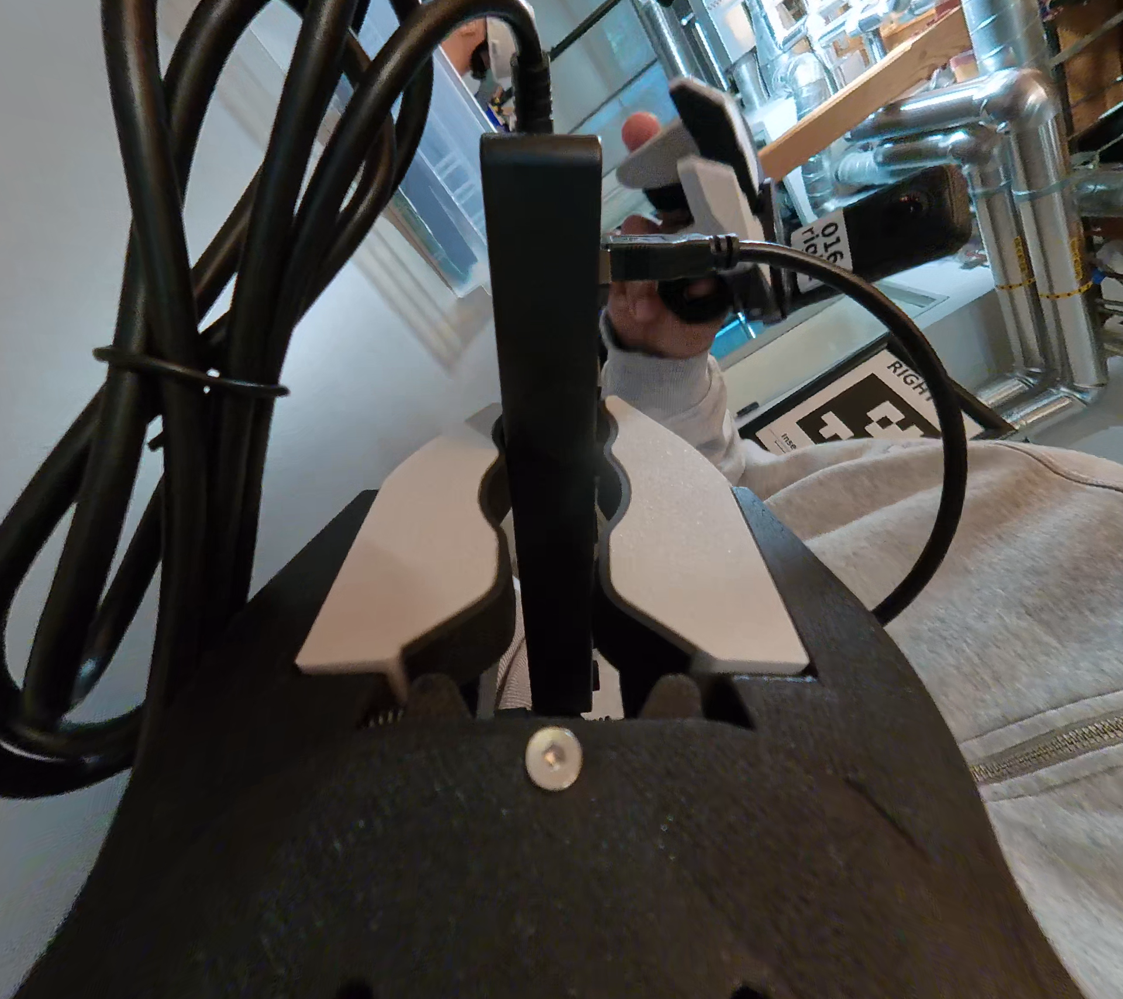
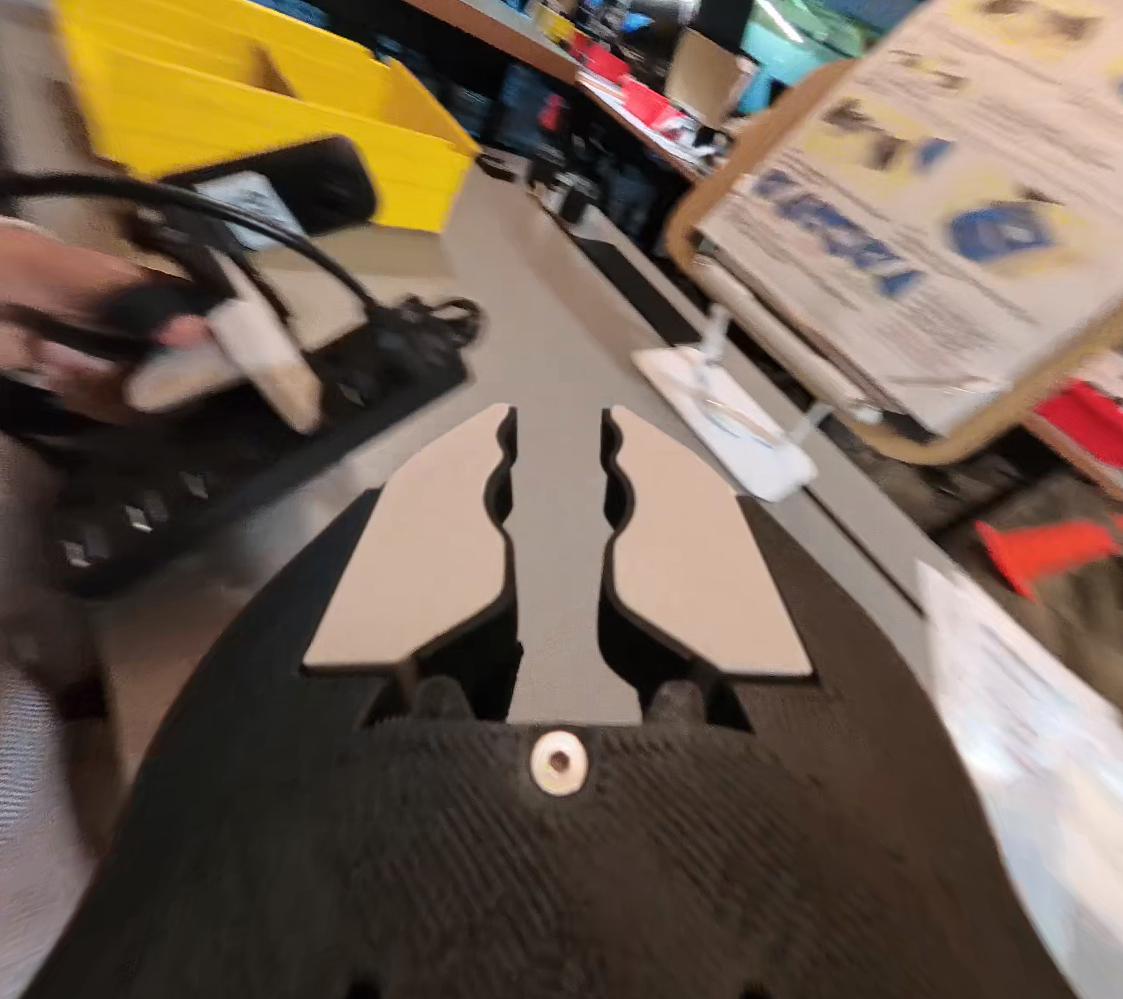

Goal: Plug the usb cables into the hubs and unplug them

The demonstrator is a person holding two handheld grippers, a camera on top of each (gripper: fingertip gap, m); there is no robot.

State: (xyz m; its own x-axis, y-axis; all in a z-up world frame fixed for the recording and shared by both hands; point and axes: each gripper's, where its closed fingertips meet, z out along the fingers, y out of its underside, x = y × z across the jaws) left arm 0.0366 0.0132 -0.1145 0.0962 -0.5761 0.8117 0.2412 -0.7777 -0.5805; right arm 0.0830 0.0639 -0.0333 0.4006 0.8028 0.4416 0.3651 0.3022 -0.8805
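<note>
My left gripper (image 1: 550,423) is shut on a black USB hub (image 1: 541,240) that stands upright between its grey fingers (image 1: 425,544). The hub's thick black cable (image 1: 182,240), tied in a coil, hangs to the left. A black USB plug (image 1: 656,259) meets the hub's right side, and its thin cable (image 1: 936,392) loops right and down. My right gripper (image 1: 662,216) hovers just behind the plug. In the blurred right wrist view the right gripper (image 2: 558,411) is open and empty over the grey table (image 2: 547,271). The left gripper (image 2: 243,362) is at the left.
A long black strip with several ports (image 2: 152,508) lies on the table under the left gripper, with a cable bundle (image 2: 437,313) at its far end. Yellow bins (image 2: 243,76) stand behind. A printed board on a white stand (image 2: 911,180) is at the right. An orange cone (image 2: 1045,550) is beyond it.
</note>
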